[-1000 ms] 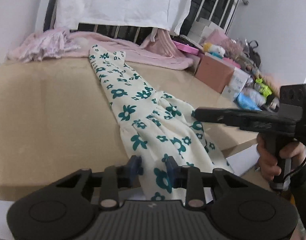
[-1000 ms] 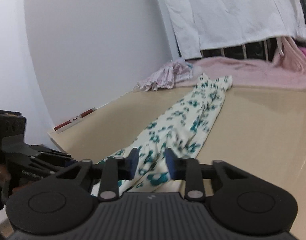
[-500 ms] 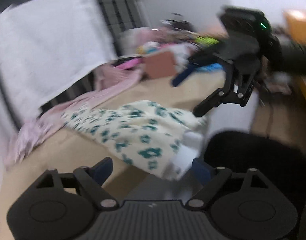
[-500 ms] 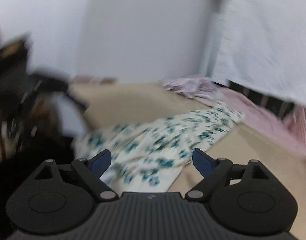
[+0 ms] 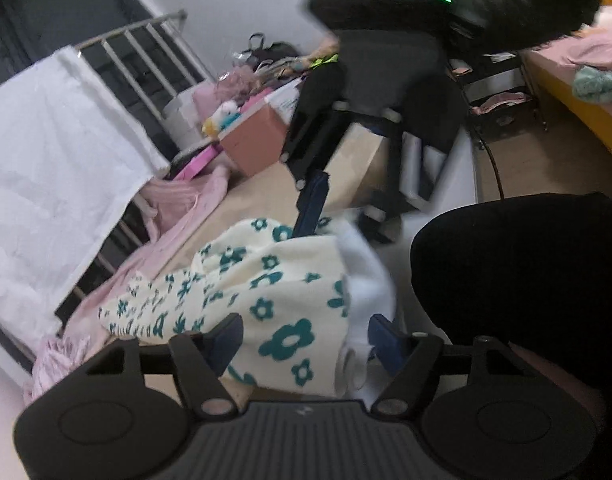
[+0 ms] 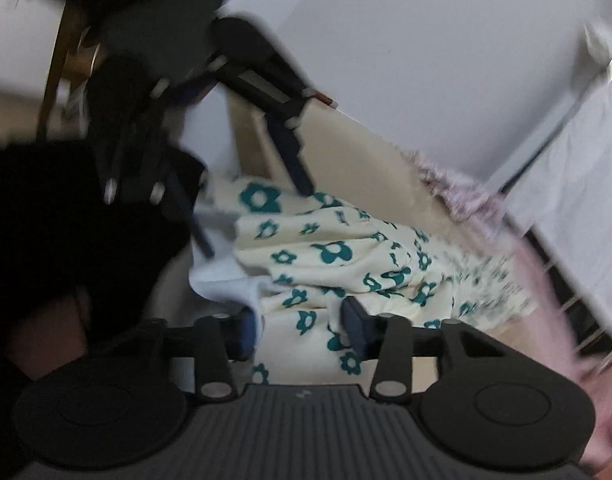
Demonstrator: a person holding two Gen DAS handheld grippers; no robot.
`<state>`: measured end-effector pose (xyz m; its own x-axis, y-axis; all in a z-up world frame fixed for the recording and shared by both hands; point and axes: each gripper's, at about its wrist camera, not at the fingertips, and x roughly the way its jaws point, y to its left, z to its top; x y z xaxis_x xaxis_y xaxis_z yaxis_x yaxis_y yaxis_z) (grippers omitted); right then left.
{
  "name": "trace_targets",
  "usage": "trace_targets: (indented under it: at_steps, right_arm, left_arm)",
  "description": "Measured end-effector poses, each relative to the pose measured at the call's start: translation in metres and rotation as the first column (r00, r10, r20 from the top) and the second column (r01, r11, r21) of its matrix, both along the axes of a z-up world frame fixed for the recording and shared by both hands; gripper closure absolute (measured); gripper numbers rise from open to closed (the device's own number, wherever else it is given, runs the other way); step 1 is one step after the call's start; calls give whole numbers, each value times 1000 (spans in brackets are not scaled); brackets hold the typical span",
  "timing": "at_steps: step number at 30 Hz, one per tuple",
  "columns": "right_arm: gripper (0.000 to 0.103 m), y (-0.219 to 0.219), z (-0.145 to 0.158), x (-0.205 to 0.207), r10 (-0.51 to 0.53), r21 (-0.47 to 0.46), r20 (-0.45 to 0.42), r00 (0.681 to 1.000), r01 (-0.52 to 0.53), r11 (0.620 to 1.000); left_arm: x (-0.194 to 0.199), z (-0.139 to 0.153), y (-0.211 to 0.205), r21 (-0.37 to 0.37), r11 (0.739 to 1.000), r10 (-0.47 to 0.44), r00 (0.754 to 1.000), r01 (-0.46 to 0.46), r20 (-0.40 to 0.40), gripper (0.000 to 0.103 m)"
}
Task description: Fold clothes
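Cream dress (image 5: 273, 280) with teal flowers, tan table (image 5: 265, 196), pink blanket (image 5: 185, 204).

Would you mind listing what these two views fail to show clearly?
- Left wrist view: the dress hem, hidden behind the left gripper.
- Right wrist view: the dress's far end, lost to motion blur.
- Left wrist view: the right gripper, one fingertip hidden behind the dress.
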<state>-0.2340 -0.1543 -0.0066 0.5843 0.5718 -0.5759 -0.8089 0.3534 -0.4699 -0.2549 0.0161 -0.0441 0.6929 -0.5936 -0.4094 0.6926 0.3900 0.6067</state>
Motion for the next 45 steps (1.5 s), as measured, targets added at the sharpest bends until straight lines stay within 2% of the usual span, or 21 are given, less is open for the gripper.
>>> trace_targets:
  at_steps: [1, 2, 4, 7, 10, 12, 18, 23, 25, 30, 36, 39, 41, 43, 44, 45]
  right_arm:
    - [82, -4, 10, 9, -14, 47, -78, 997, 17, 999]
    - [89, -10, 18, 18, -23, 100, -159, 987, 39, 994]
    - [90, -26, 32, 40, -31, 205, -321, 947, 102, 973]
    - [94, -48, 43, 58, -10, 293, -418, 908, 145, 945]
    - [94, -62, 46, 66, 12, 347, -488, 873, 181, 920]
    - [94, -68, 47, 66, 14, 357, -516, 857, 201, 912]
    - [94, -58, 40, 65, -12, 342, -525, 851, 224, 913]
    - [94, -61, 41, 67, -13, 364, -537, 843, 246, 898]
    - [94, -63, 43, 69, -10, 378, -546, 838, 257, 890]
    - [94, -61, 43, 70, -8, 390, -560, 828, 272, 880]
    - [94, -55, 34, 64, -18, 363, -569, 822, 270, 892]
    - [94, -52, 27, 62, -28, 348, -566, 824, 270, 898]
    - [91, -49, 24, 59, -41, 338, -552, 833, 268, 902]
    - [84, -44, 23, 51, -76, 310, -506, 859, 264, 913]
    - [67, -40, 23, 42, -100, 280, -451, 887, 247, 927]
    - [56, -36, 23, 32, -111, 257, -384, 917, 222, 941]
  left_arm:
    - [-1, -2, 0, 5, 1000, -2, 1000, 2, 21, 34]
    - [-3, -4, 1, 10, 1000, -5, 999, 4, 43, 34]
    - [-3, -6, 1, -2, 1000, 8, 997, -8, 82, 34]
    - [1, -5, 3, -64, 997, 41, 995, -35, 95, 34]
    - [-4, -7, 6, -50, 999, 28, 990, -21, 138, 34]
    - [-10, -11, 9, -17, 1000, 7, 990, -4, 139, 34]
    - [-23, -31, 19, 89, 996, -19, 989, 6, 145, 34]
    - [-19, -45, 22, 203, 979, -49, 984, 14, 169, 38]
    - [-18, -46, 18, 176, 984, -37, 981, 3, 191, 38]
    - [-16, -48, -2, 101, 993, -76, 974, 55, 216, 38]
    - [-2, -48, -22, 35, 998, -59, 965, 51, 254, 38]
    - [4, -40, -22, 11, 999, -44, 978, 43, 205, 38]
    - [9, -35, -21, -5, 999, -35, 984, 37, 173, 47]
    - [13, -30, -21, -21, 999, -27, 990, 30, 139, 70]
    - [15, -28, -21, -29, 999, -23, 992, 27, 123, 73]
    - [18, -25, -21, -37, 999, -19, 994, 23, 106, 78]
